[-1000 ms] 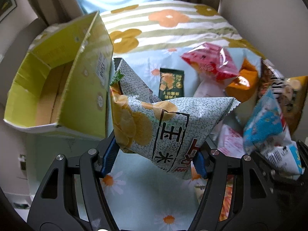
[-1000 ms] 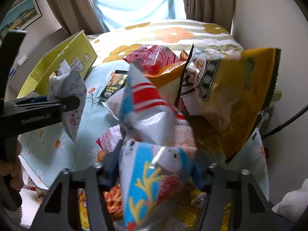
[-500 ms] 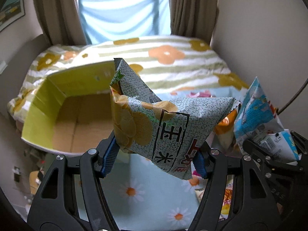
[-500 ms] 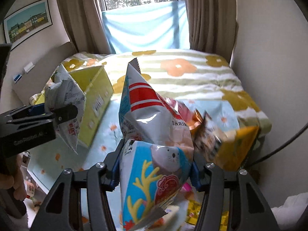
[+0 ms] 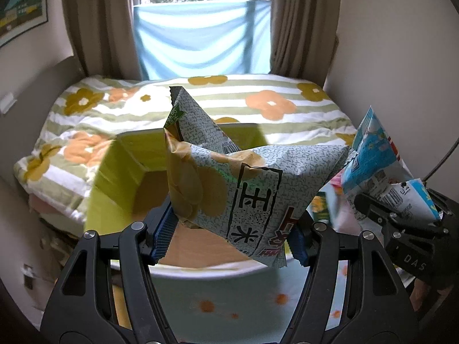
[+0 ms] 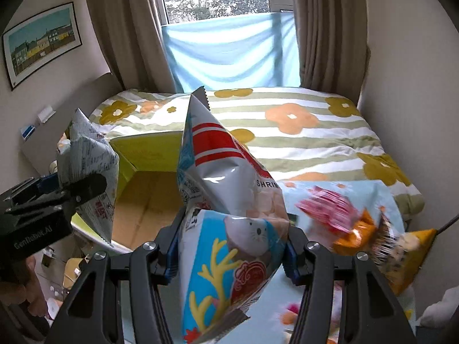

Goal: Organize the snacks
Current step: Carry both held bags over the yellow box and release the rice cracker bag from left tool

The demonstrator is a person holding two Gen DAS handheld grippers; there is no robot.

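Left gripper (image 5: 231, 239) clamps a grey chip bag (image 5: 229, 177) at frame centre, right gripper (image 6: 229, 253) clamps a shrimp-cracker bag (image 6: 226, 215), both held above the yellow box (image 5: 114, 183), presumably for dropping in.

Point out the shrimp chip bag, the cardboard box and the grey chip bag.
shrimp chip bag (image 6: 229, 229): right wrist view, seal picture.
cardboard box (image 5: 149, 183): left wrist view, brown floor.
grey chip bag (image 5: 252, 189): left wrist view, printed front.
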